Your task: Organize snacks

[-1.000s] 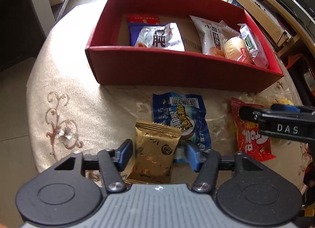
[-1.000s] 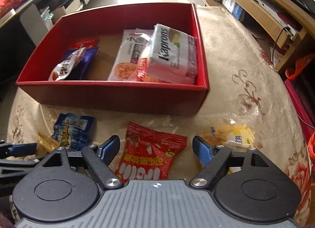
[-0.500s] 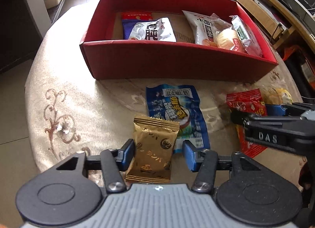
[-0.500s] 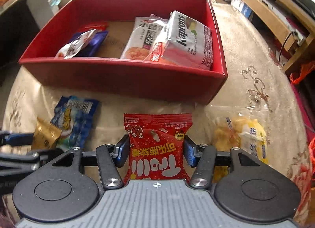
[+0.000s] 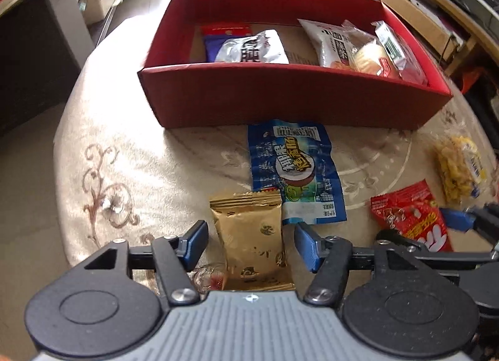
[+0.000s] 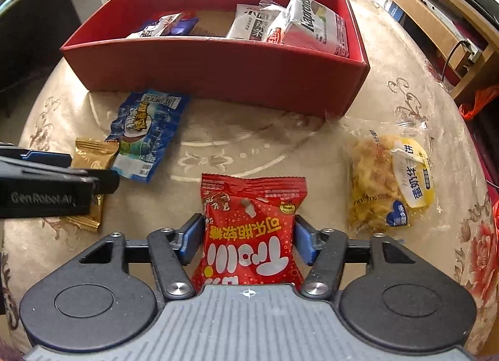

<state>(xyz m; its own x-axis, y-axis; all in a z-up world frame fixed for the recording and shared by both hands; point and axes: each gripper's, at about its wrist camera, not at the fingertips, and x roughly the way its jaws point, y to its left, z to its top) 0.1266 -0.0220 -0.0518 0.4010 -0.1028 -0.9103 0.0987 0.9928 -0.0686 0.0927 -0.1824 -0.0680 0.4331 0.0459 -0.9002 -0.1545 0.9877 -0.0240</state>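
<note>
Your left gripper (image 5: 251,245): grey ribbed housing with a small white crosshair mark at its far edge. Two black round discs flank it, each with a raised inner ring. Black link arms run forward, each pinned by a silver screw, with triangular cut-outs on the outer arms. Fingers (image 5: 196,244) carry blue pads.

Your right gripper (image 6: 248,237): same build, same grey ribs, crosshair, silver screws, blue pads. From the right view, your left unit's black side shows pale lettering, blurred.
</note>
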